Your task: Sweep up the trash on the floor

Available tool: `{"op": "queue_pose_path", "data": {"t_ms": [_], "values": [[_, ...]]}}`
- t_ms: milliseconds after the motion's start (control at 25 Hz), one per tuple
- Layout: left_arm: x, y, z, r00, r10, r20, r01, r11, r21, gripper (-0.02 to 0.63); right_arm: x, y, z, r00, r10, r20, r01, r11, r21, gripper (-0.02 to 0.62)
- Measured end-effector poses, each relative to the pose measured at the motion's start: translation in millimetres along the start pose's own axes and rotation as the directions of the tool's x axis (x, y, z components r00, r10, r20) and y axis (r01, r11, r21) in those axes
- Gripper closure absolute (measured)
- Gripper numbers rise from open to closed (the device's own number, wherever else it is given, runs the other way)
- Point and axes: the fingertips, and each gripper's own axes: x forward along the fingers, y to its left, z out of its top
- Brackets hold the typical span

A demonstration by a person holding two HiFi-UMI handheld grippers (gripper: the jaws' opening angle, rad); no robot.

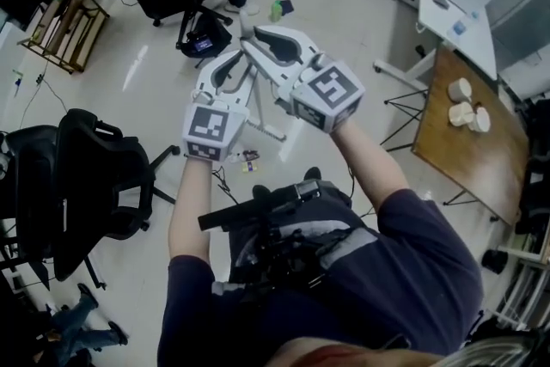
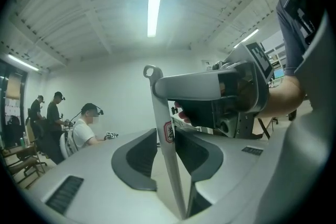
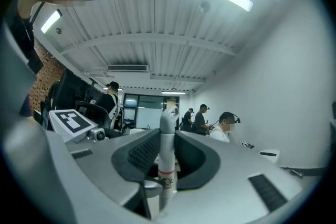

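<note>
left tool is clamping a flat white handle | right tool is squeezing a round white handle too

Both my forearms, left and right, stretch forward, close together. My left tongs are clamped on a thin white handle standing up between the jaws. My right tongs, just beside them and angled across their tips, grip a rounder white handle likewise.
</note>
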Motion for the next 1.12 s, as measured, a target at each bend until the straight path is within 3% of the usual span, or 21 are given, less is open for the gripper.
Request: {"op": "queue_pose_path", "data": {"t_ms": [400, 640, 920, 1120], "values": [[107, -78, 18, 0.997, -0.063, -0.049, 0.064, 0.998, 0.020, 0.502, -87, -103, 1, 0.998, -0.059, 0.030, 0.057, 0.997, 0.056, 0.489], [164, -122, 24, 0.991, -0.115, -0.066, 0.118, 0.992, 0.045, 0.502, -135, -157, -3, 0.989, -0.149, 0.027, 0.147, 0.988, 0.043, 0.489], [214, -165, 26, 0.974, -0.215, -0.075, 0.220, 0.973, 0.066, 0.502, -181, -201, -9, 0.958, -0.286, 0.000, 0.286, 0.958, 0.011, 0.489], [257, -198, 20, 0.940, -0.330, -0.091, 0.337, 0.938, 0.079, 0.502, -214, -241, -22, 0.921, -0.390, -0.022, 0.390, 0.921, 0.007, 0.489]]}}
